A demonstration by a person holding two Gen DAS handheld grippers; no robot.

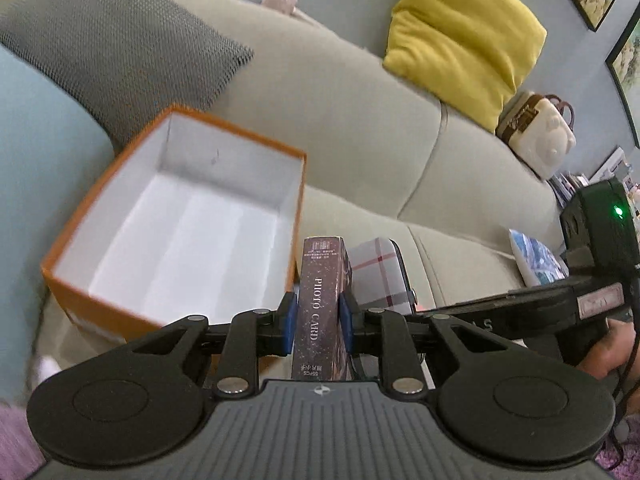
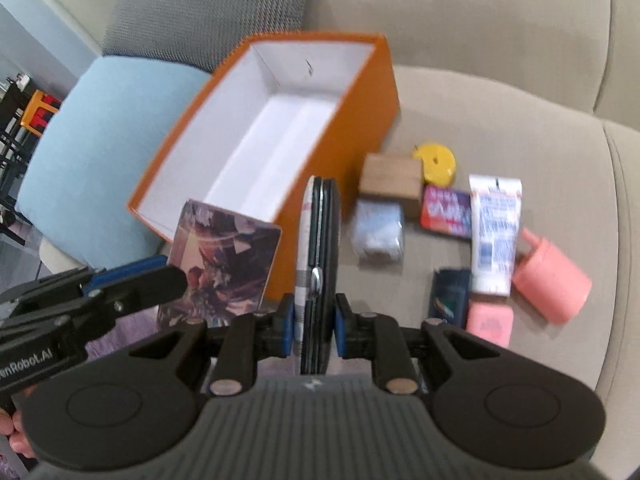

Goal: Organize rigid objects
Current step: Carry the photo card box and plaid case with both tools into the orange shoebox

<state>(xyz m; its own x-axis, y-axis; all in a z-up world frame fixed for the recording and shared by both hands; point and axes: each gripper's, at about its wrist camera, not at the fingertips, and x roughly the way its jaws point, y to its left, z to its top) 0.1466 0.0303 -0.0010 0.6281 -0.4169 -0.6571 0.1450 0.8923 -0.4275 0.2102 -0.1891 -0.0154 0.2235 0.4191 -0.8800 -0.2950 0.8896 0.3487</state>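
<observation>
My left gripper [image 1: 318,322] is shut on a dark photo card box [image 1: 318,304], held on edge just right of the open orange box [image 1: 180,224], whose white inside is bare. In the right wrist view the same card box [image 2: 224,264] shows its picture face, with the left gripper [image 2: 160,276] clamped on it. My right gripper [image 2: 314,326] is shut on a slim plaid case with black edges [image 2: 318,240], held upright in front of the orange box [image 2: 280,128]. From the left wrist view the plaid case [image 1: 378,272] sits beside the card box.
Loose items lie on the beige sofa seat [image 2: 500,100]: a wooden block [image 2: 390,174], yellow disc [image 2: 436,162], white tube [image 2: 494,232], pink cup [image 2: 554,282], red tin [image 2: 446,210]. A grey cushion [image 1: 112,44], yellow cushion [image 1: 464,36] and blue cushion [image 2: 100,152] surround them.
</observation>
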